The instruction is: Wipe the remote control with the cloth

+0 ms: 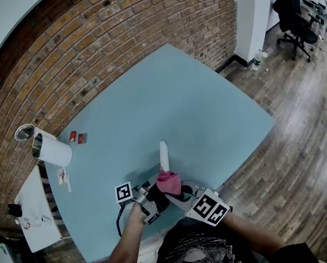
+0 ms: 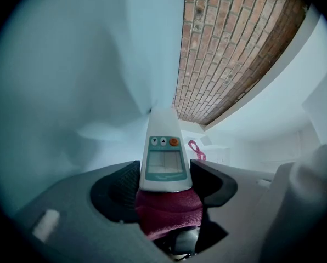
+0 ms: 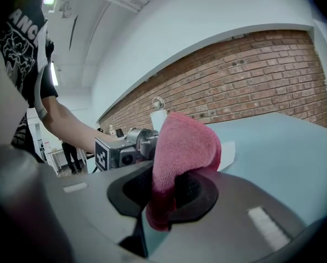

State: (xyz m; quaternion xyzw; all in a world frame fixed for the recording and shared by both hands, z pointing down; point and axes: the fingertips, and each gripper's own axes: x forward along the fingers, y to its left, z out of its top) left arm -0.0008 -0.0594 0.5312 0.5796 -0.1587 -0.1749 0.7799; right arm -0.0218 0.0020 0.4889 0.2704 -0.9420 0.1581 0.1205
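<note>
- The left gripper (image 2: 164, 181) is clamping a slim white plastic remote control (image 2: 163, 147) between its jaws.
- The right gripper (image 3: 164, 189) is pinching a pink terry cloth (image 3: 185, 141) tight, laying it over the remote's near end.

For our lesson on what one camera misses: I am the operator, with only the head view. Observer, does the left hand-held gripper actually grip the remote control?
Observer: Yes; the left hand-held gripper is shut on the remote control, its screen facing that gripper's camera.
Operator: Any buttons visible?
Observer: Three buttons above the screen, one orange.
Operator: And the cloth?
Observer: The right hand-held gripper clamps the pink cloth, a fold bulging above its jaws.
</note>
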